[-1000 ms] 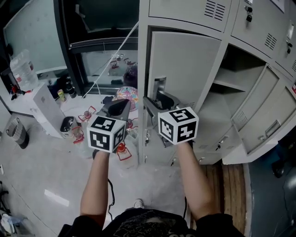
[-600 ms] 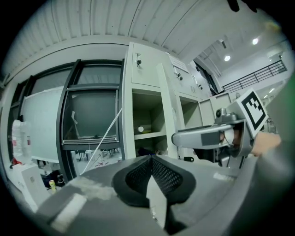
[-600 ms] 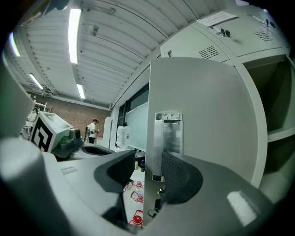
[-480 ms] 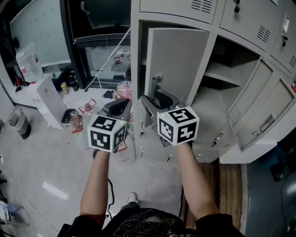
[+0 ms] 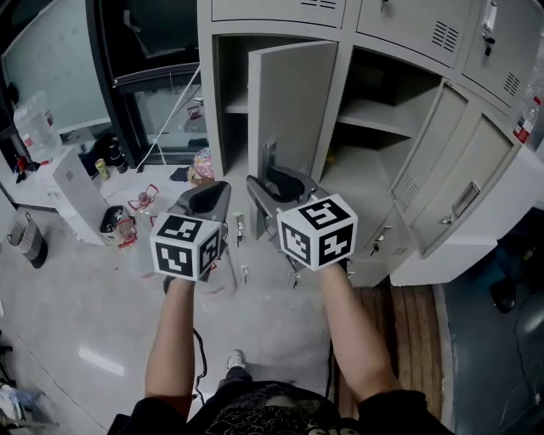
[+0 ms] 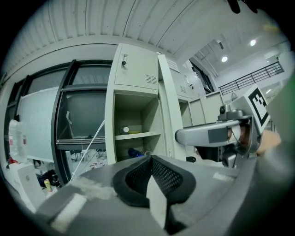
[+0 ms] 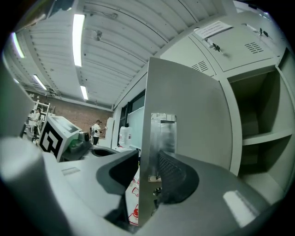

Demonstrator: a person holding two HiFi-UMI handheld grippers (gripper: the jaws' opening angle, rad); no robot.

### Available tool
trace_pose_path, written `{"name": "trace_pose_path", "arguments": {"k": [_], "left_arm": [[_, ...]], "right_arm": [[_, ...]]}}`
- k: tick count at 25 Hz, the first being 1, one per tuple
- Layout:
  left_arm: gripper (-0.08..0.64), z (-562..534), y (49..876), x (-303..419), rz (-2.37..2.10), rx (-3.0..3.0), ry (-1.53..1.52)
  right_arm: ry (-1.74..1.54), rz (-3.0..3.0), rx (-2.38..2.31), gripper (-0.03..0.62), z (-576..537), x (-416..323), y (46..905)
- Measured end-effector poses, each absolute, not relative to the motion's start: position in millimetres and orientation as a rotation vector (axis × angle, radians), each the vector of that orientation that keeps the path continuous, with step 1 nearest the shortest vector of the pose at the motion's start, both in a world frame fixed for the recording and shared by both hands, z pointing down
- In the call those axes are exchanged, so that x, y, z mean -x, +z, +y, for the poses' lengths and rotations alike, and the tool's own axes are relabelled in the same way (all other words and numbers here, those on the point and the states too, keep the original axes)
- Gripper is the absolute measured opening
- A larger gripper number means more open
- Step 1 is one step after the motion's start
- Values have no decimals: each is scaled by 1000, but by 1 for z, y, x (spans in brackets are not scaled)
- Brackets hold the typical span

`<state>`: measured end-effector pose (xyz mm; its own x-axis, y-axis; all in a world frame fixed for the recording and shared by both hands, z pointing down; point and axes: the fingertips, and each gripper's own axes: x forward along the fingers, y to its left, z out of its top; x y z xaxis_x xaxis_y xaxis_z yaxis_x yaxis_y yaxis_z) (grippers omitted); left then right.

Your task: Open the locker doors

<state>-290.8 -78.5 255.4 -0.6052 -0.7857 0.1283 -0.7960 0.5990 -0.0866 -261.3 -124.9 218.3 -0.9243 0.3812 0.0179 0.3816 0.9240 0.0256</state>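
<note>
A glossy grey floor (image 5: 76, 314) is seen, on which the lockers (image 5: 272, 10) are stood, with a white box (image 5: 72, 191), a dark bin (image 5: 25, 238) and bottles (image 5: 136, 208) set toward its left edge.

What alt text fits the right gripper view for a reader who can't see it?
The right gripper has just been closing its fingers on the edge of a half-open grey locker door, at its metal handle plate. Open shelved compartments stand to the right, and ceiling lights run overhead.
</note>
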Motion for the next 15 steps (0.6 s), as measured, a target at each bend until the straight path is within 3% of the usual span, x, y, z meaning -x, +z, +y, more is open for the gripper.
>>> {"name": "trace_pose_path", "arguments": {"k": [15], "left_arm": [[2, -175, 251, 252, -2635, -1587, 211]], "right_arm": [[-3, -3065, 624, 143, -190, 195, 217]]}}
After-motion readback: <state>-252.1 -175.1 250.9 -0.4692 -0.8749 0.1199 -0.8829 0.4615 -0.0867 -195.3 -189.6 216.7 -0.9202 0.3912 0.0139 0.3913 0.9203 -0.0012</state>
